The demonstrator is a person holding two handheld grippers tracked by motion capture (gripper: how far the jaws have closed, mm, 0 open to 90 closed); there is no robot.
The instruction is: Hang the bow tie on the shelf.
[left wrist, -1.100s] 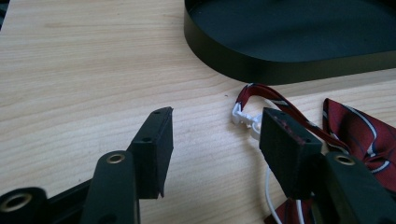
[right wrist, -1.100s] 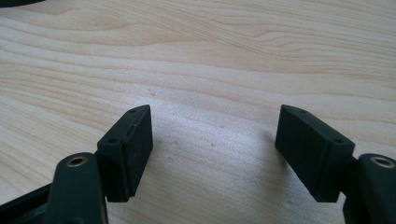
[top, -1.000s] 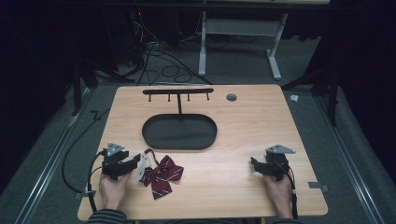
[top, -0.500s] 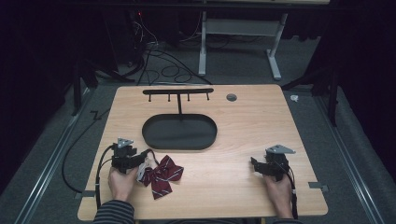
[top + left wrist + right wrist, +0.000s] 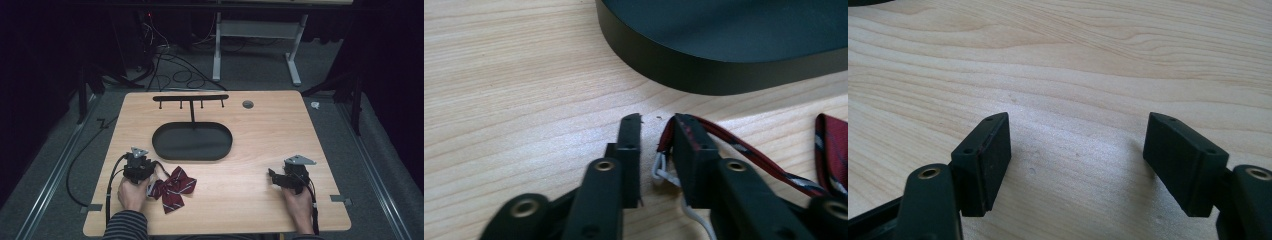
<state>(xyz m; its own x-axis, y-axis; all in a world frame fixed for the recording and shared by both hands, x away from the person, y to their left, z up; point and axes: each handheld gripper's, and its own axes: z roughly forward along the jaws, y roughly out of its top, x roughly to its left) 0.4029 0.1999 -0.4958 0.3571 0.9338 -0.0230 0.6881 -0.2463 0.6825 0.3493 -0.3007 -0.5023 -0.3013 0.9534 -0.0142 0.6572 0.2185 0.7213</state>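
The left gripper (image 5: 658, 131) has just been closing — its jaws stand narrow around the white strap of the red striped bow tie (image 5: 172, 188), which lies on the worktop (image 5: 270, 135) beside the black tray (image 5: 192, 141). The right gripper (image 5: 1077, 145) rests released — nothing between its jaws.

Overhead light brightens the table (image 5: 260, 145) while surroundings fall dark; the high view looks soft, perhaps slightly blurred.
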